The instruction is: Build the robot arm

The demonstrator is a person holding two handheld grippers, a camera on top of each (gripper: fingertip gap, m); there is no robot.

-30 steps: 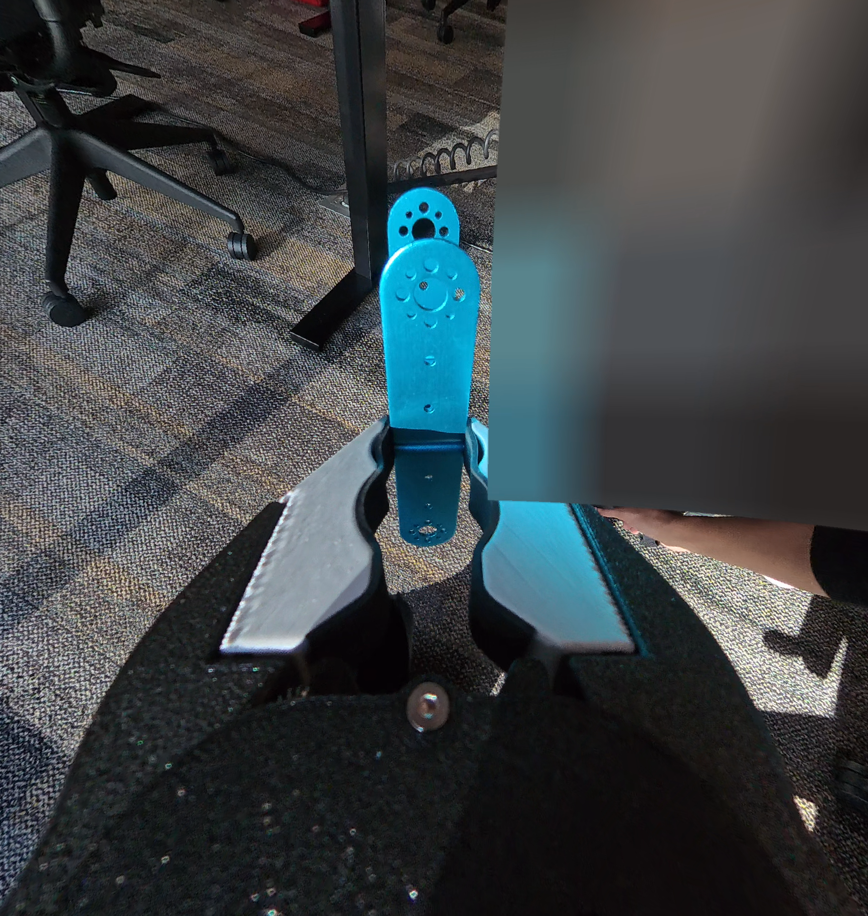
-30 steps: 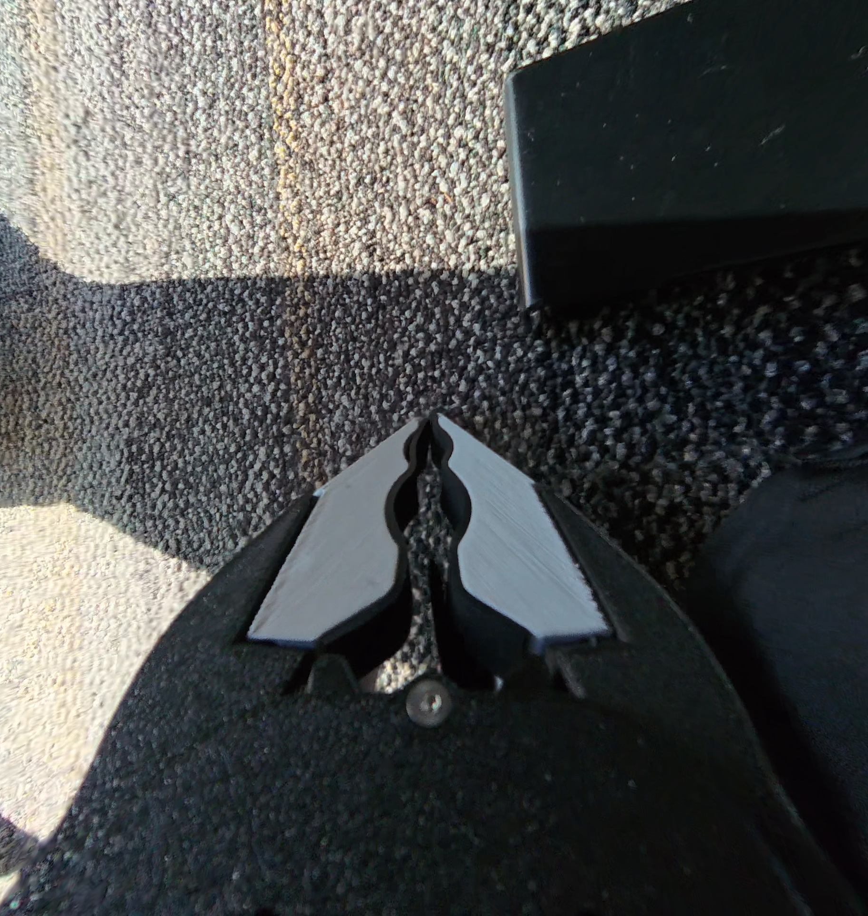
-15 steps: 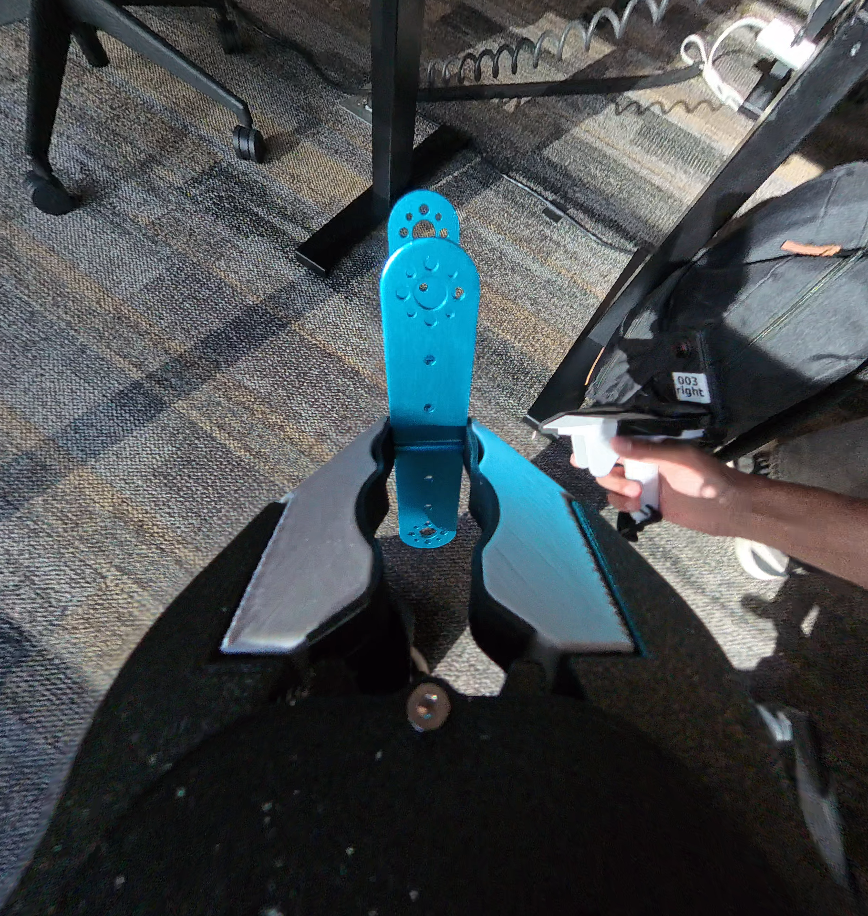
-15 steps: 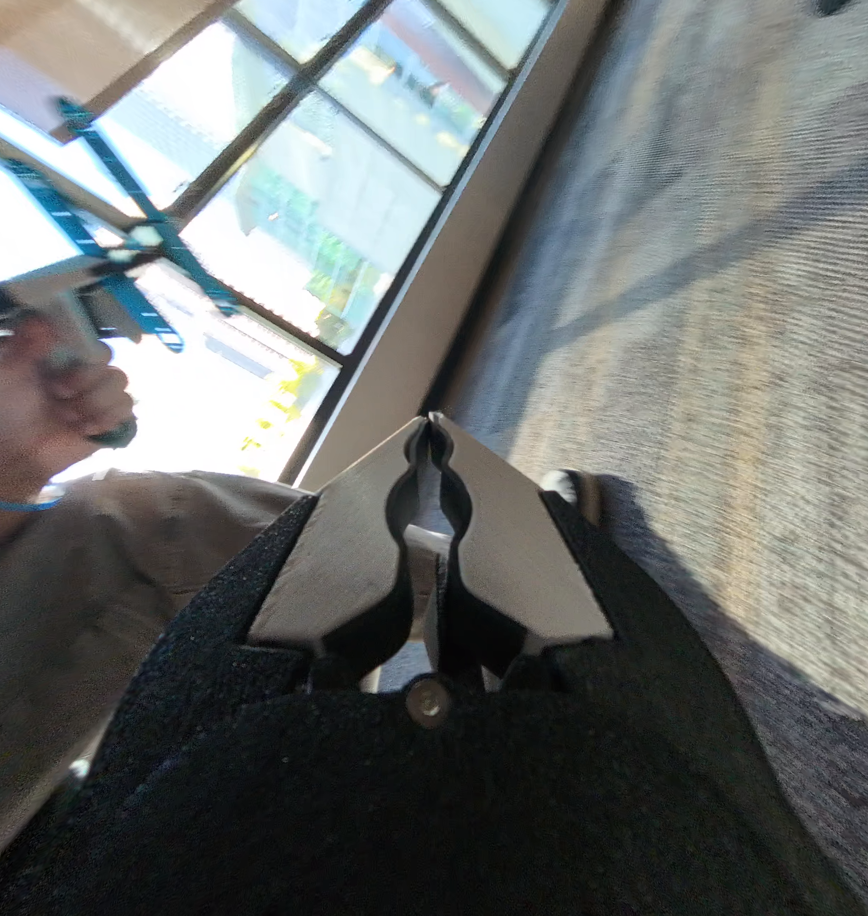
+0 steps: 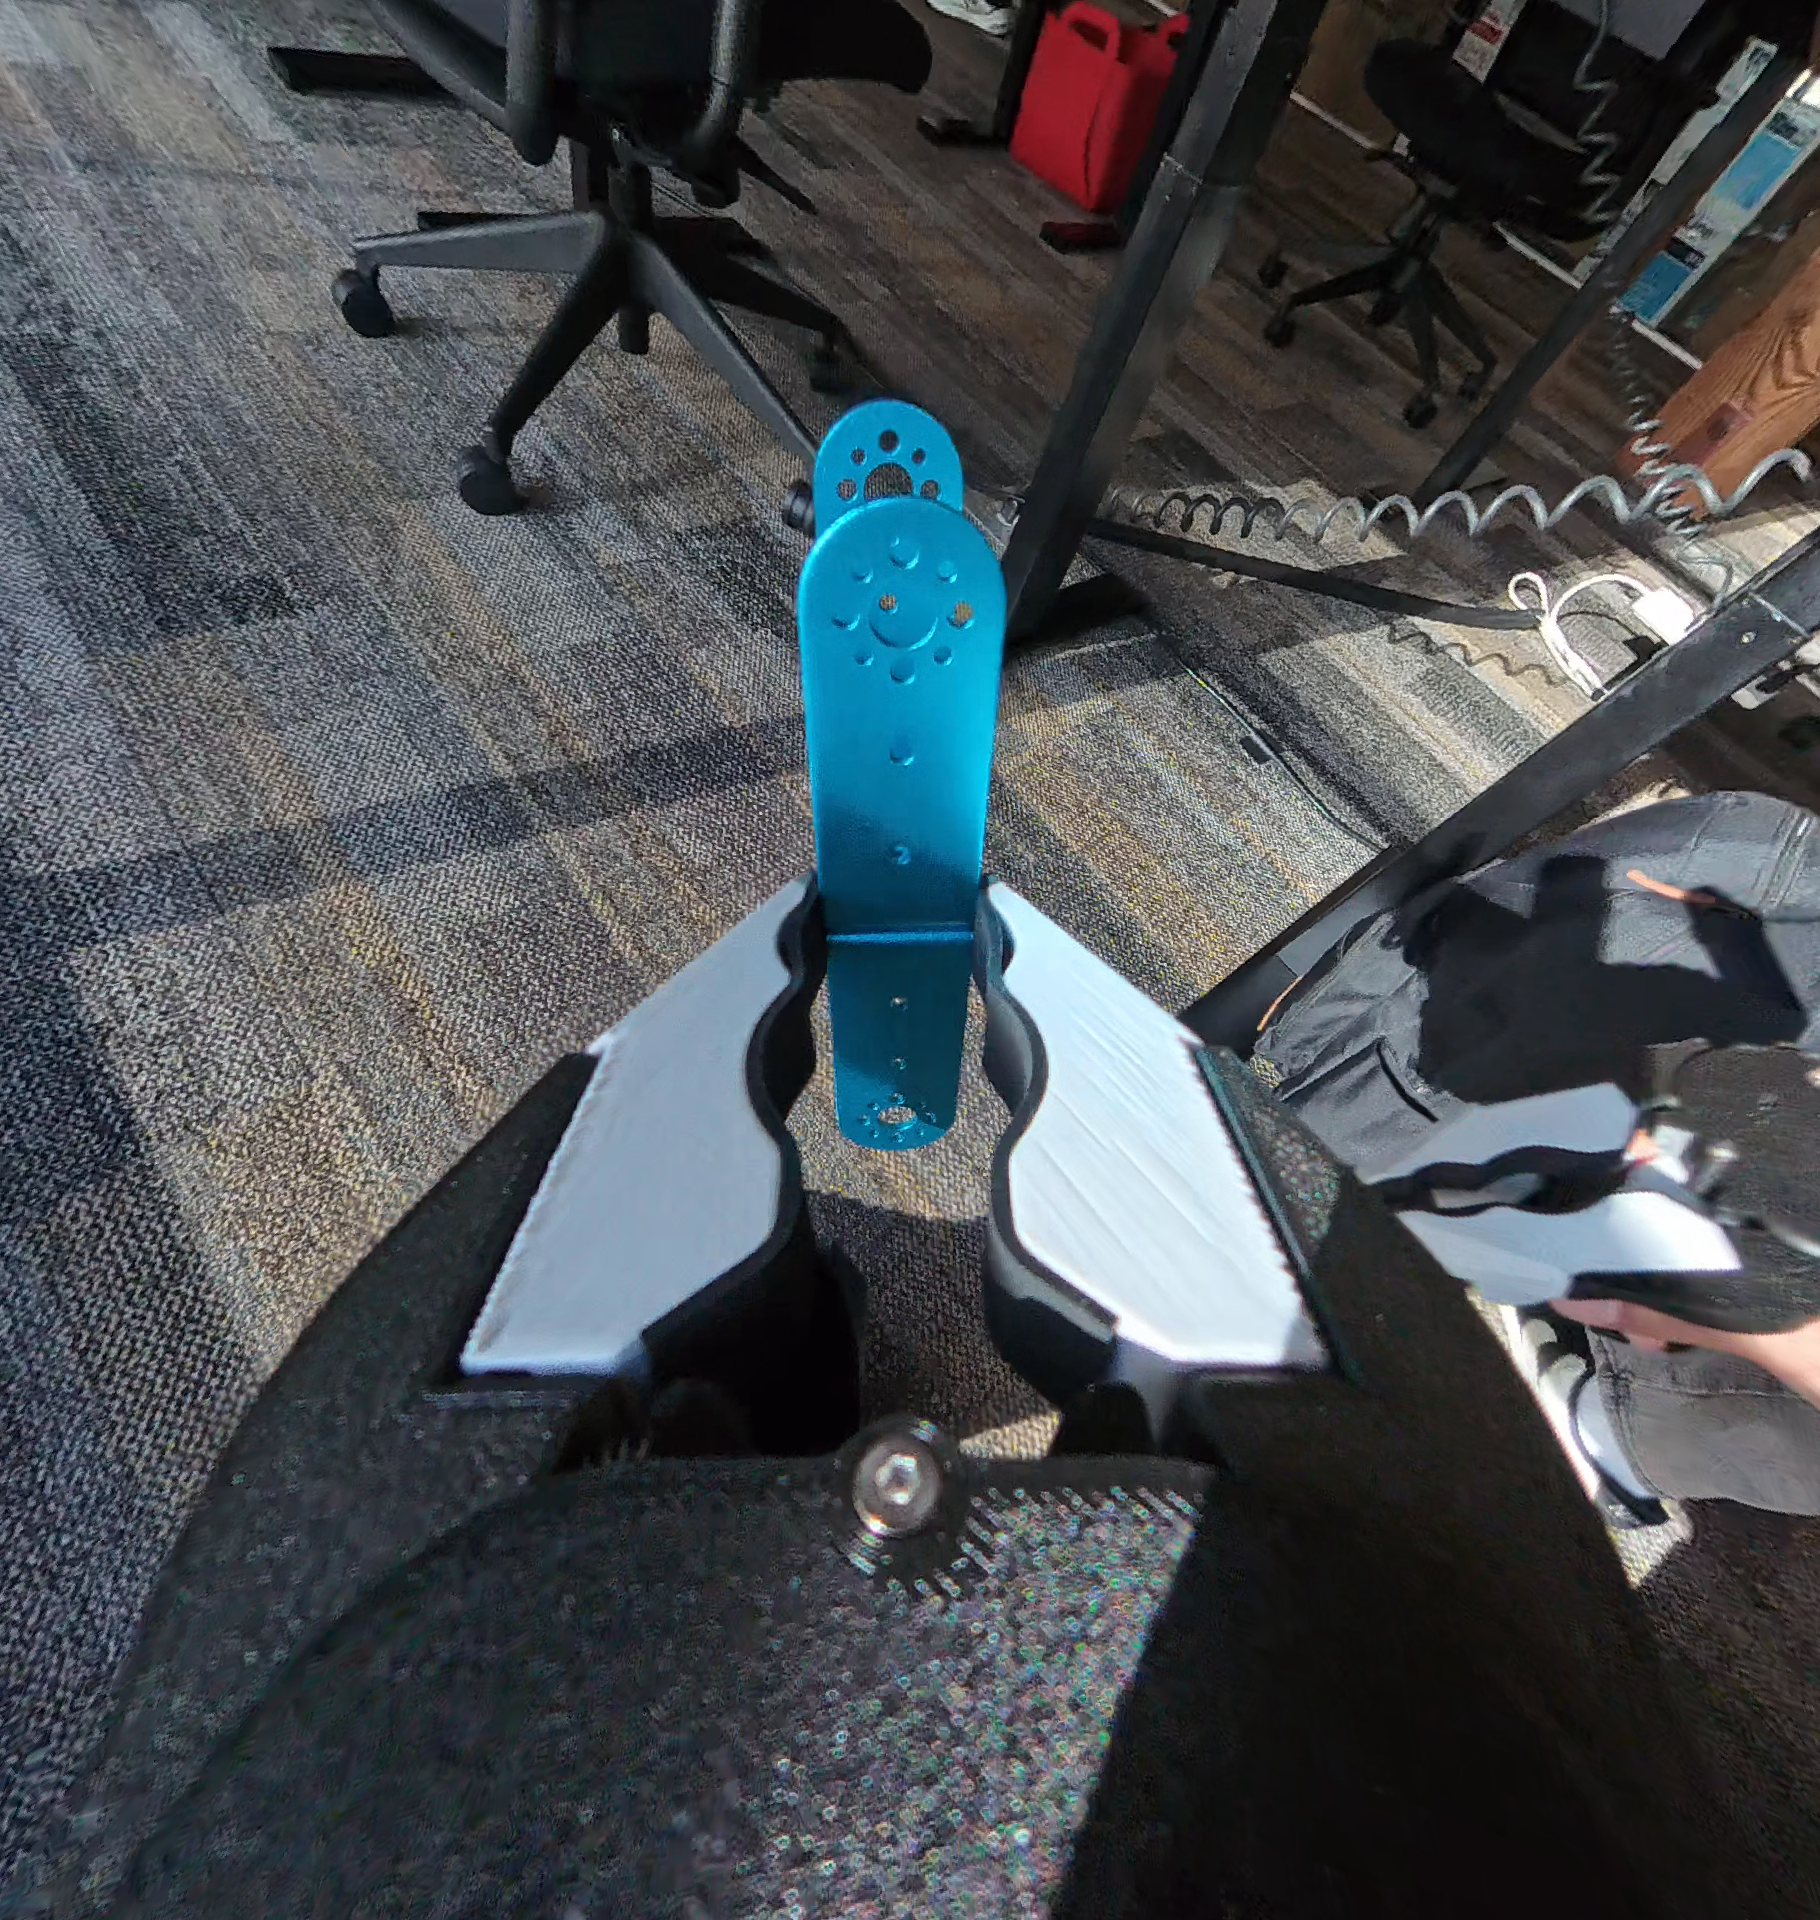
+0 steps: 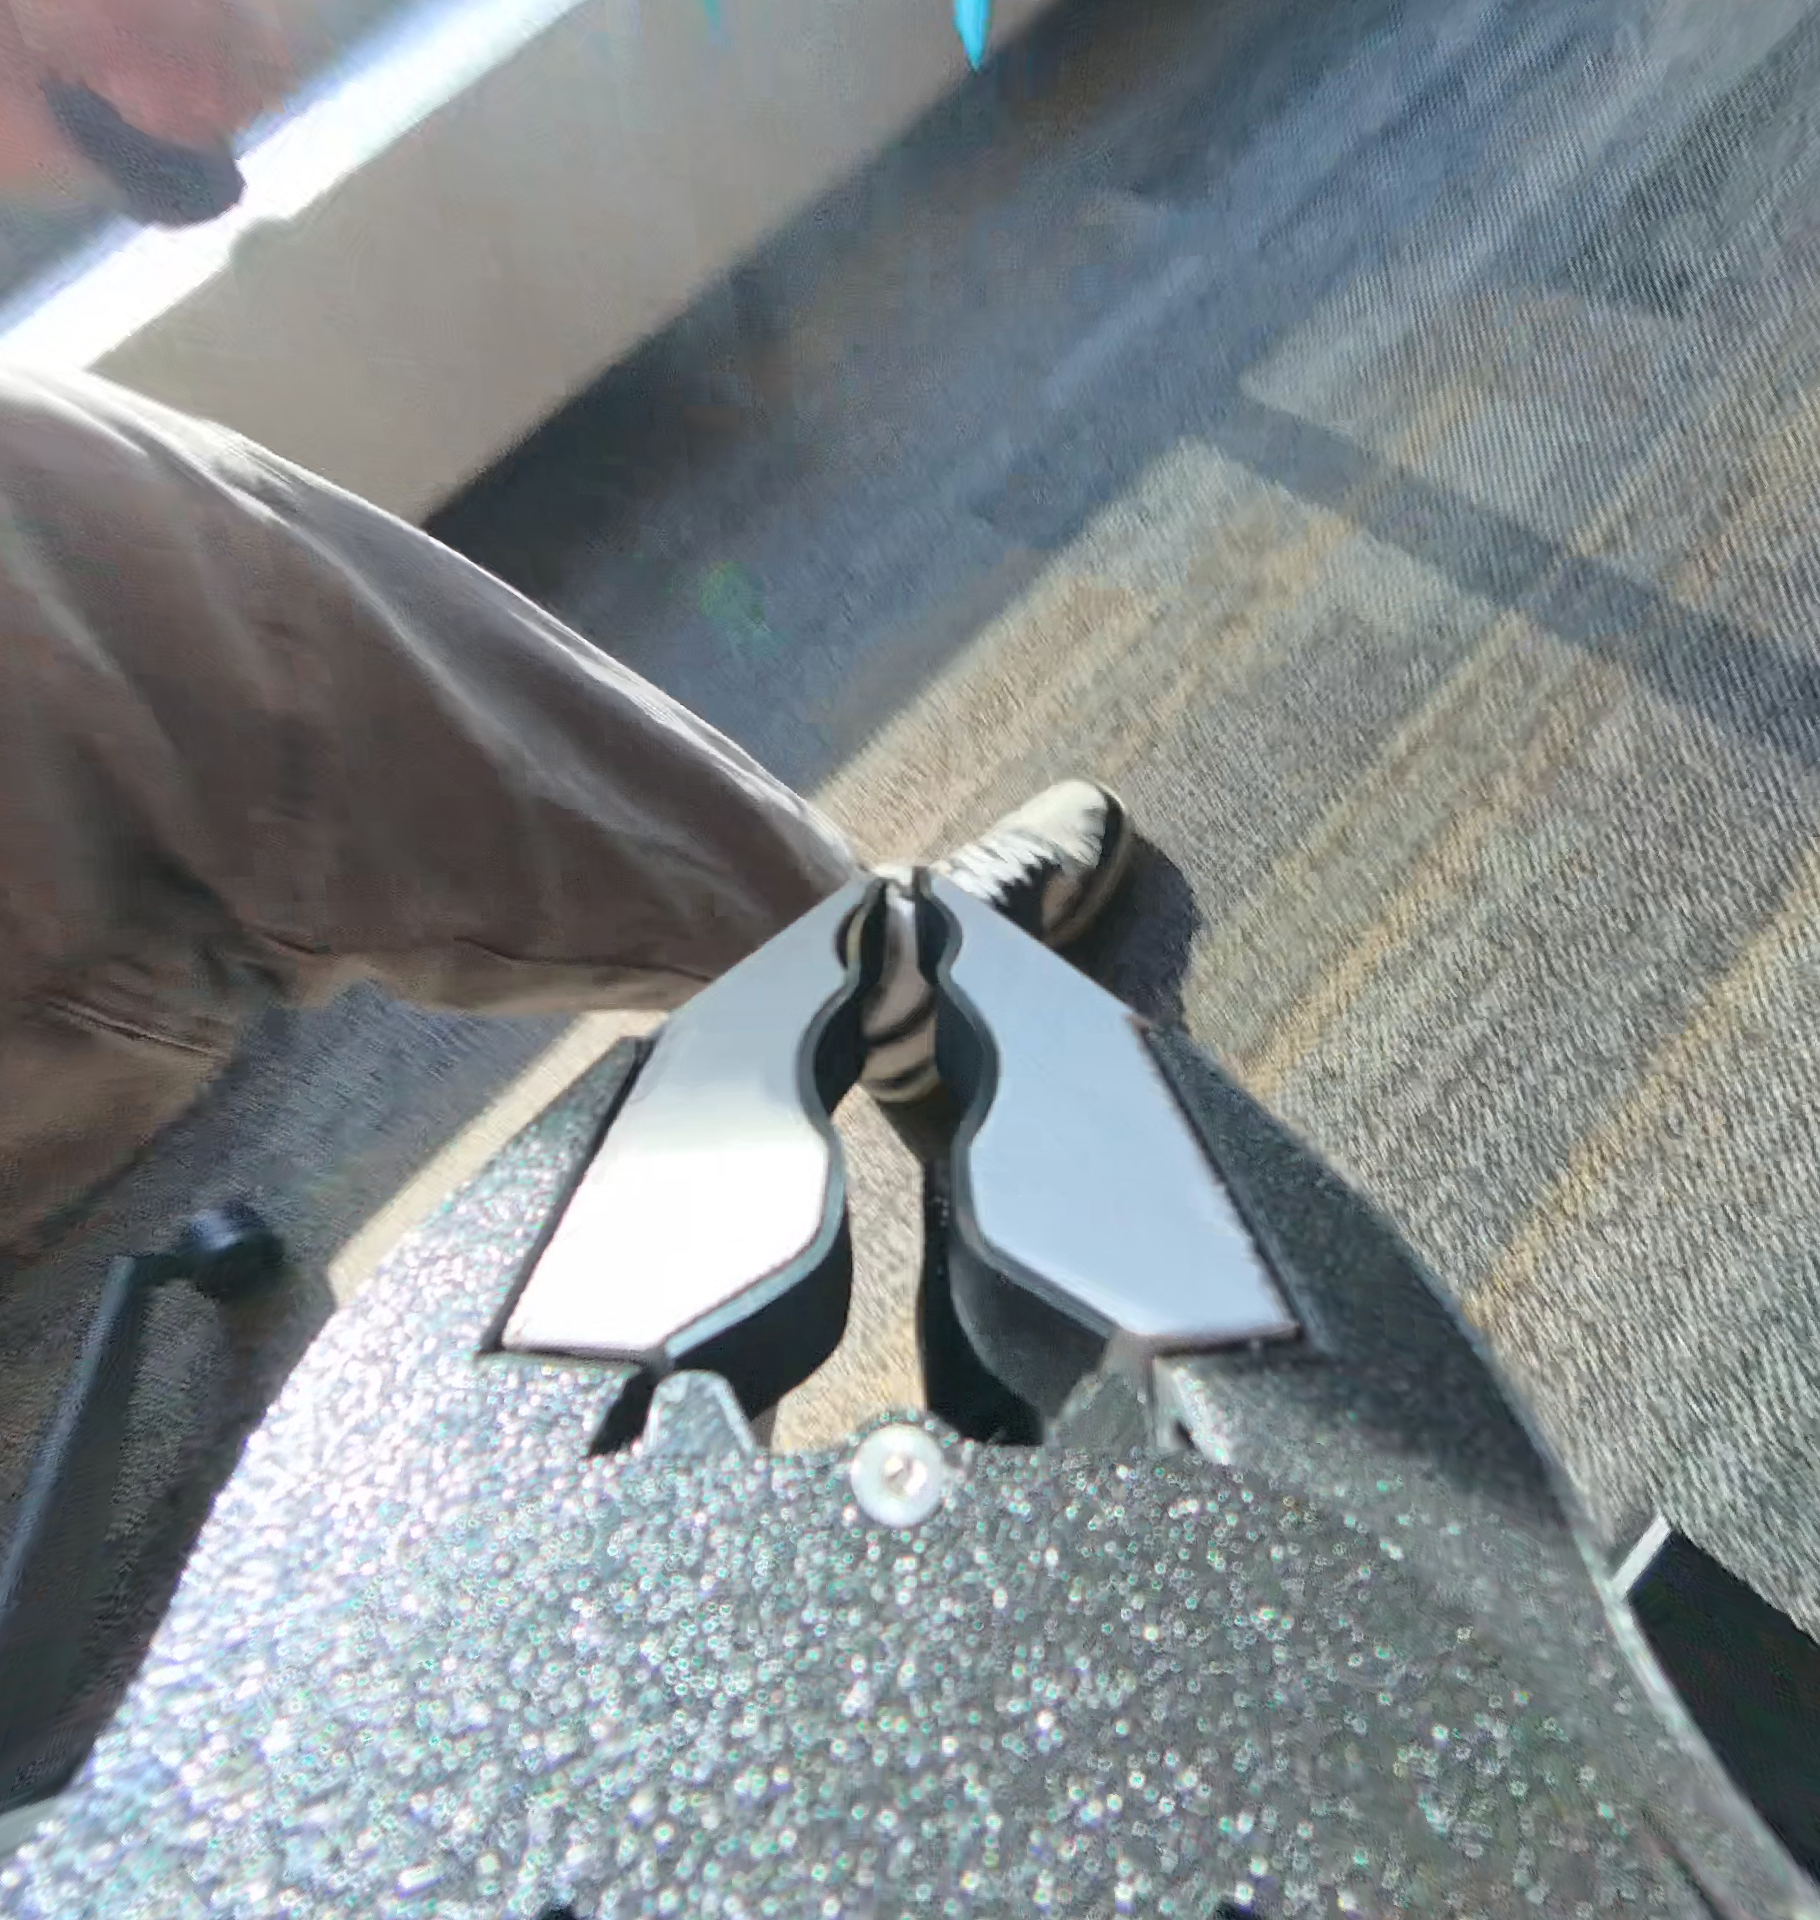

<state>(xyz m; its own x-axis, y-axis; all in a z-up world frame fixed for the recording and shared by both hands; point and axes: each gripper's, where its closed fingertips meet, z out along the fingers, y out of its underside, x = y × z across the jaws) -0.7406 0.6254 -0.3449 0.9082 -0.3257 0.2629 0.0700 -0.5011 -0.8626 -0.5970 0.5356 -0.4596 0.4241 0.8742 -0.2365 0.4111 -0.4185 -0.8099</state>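
My left gripper (image 5: pixel 898 914) is shut on a blue metal bracket (image 5: pixel 898 727), a bent plate with round ends and small holes, held upright above the carpet. A second blue end (image 5: pixel 887 470) of it shows behind the first. My right gripper (image 6: pixel 893 888) is shut and empty, held above the carpet beside a person's trouser leg (image 6: pixel 293 748) and a shoe (image 6: pixel 1041 862). It also shows in the left wrist view (image 5: pixel 1540 1195) at the right edge, held by a hand.
Patterned grey carpet (image 5: pixel 314 779) covers the floor. An office chair base (image 5: pixel 594 260) stands ahead, black desk legs (image 5: pixel 1124 312) to its right, with a coiled cable (image 5: pixel 1405 509) and a red container (image 5: pixel 1093 94). A dark backpack (image 5: pixel 1612 935) lies right. A pale wall base (image 6: pixel 532 208) runs ahead of the right gripper.
The left gripper has tilted up toward the chair and desks, still holding the bracket. The right gripper has swung from the carpet past a window to the person's leg and shoe.
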